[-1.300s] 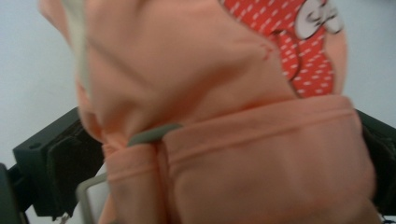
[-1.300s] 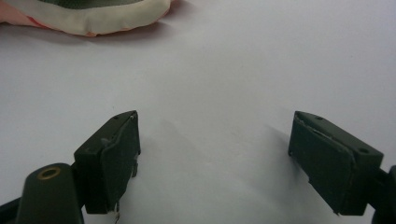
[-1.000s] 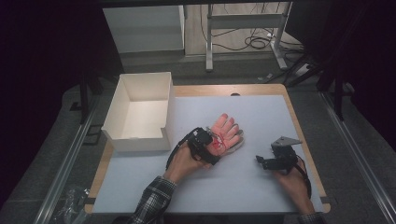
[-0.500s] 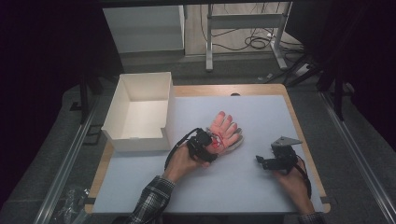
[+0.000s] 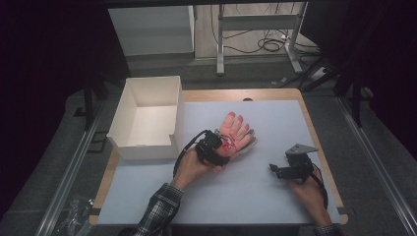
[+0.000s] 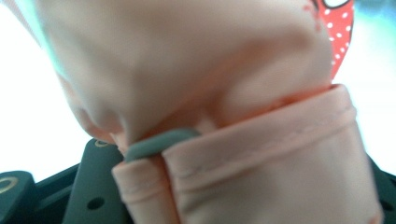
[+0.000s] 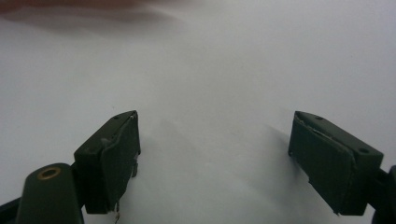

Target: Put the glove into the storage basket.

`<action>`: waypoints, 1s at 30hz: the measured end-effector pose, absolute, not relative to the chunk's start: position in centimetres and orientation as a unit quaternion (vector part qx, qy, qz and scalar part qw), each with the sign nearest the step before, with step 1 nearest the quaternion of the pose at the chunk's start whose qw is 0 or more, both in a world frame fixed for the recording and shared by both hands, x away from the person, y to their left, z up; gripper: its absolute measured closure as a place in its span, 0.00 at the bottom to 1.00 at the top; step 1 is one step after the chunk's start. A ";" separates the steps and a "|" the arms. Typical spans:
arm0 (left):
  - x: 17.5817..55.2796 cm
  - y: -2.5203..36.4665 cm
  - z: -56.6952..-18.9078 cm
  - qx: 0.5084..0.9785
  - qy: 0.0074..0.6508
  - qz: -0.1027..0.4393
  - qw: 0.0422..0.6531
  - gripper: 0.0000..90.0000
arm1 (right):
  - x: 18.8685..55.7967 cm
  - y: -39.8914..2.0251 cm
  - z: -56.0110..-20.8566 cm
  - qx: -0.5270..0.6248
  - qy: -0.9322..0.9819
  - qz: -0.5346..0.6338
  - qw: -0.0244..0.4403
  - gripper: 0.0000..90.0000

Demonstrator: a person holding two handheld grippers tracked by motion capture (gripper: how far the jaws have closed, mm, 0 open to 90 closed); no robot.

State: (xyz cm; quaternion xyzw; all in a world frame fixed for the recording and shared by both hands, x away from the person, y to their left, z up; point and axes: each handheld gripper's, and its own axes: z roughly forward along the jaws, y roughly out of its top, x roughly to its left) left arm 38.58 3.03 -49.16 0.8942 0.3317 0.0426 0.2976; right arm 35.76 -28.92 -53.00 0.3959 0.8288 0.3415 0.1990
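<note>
White box (image 5: 147, 118) stands at the surface's left; beside it, the left gripper (image 5: 216, 150) pinches the cuff of a soft, limp pink glove (image 5: 236, 132), judged best held there. Right gripper (image 5: 285, 169) rests apart, jaws spread.

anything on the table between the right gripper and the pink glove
Nothing: in the high view, the stretch of white table between the right gripper and the pink glove is bare.
</note>
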 end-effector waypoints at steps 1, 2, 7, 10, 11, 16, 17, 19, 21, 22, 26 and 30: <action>38.6 3.0 -49.0 0.893 0.332 0.043 0.299 0.47 | 35.8 -28.9 -53.0 0.396 0.829 0.341 0.199 0.19; 38.6 3.1 -48.7 0.892 0.333 0.045 0.301 0.47 | 35.7 -28.9 -53.0 0.396 0.829 0.341 0.199 0.19; 38.9 3.3 -47.5 0.888 0.340 0.053 0.305 0.47 | 35.8 -28.9 -53.0 0.396 0.829 0.342 0.199 0.19; 39.1 3.5 -46.8 0.886 0.343 0.059 0.305 0.47 | 35.8 -28.9 -53.0 0.396 0.829 0.342 0.199 0.19; 39.1 3.5 -46.5 0.886 0.345 0.060 0.305 0.47 | 35.8 -28.9 -53.0 0.396 0.829 0.342 0.199 0.19; 39.6 3.7 -45.3 0.884 0.351 0.070 0.301 0.46 | 35.8 -28.9 -53.0 0.396 0.829 0.342 0.199 0.19; 39.7 3.8 -45.0 0.883 0.352 0.072 0.301 0.46 | 35.8 -28.9 -53.0 0.396 0.829 0.342 0.199 0.19; 40.0 4.0 -44.5 0.881 0.355 0.076 0.303 0.46 | 35.7 -28.9 -53.0 0.396 0.829 0.341 0.199 0.19; 40.3 4.3 -43.7 0.878 0.360 0.080 0.305 0.46 | 35.7 -28.9 -53.0 0.396 0.829 0.342 0.199 0.19; 40.4 4.4 -43.2 0.876 0.363 0.082 0.306 0.46 | 35.7 -28.9 -53.0 0.396 0.829 0.342 0.199 0.19; 41.0 5.2 -41.5 0.871 0.371 0.092 0.308 0.46 | 35.8 -28.9 -53.0 0.395 0.829 0.342 0.199 0.19; 41.4 6.0 -39.8 0.864 0.382 0.104 0.309 0.46 | 35.8 -28.9 -53.0 0.396 0.828 0.343 0.199 0.19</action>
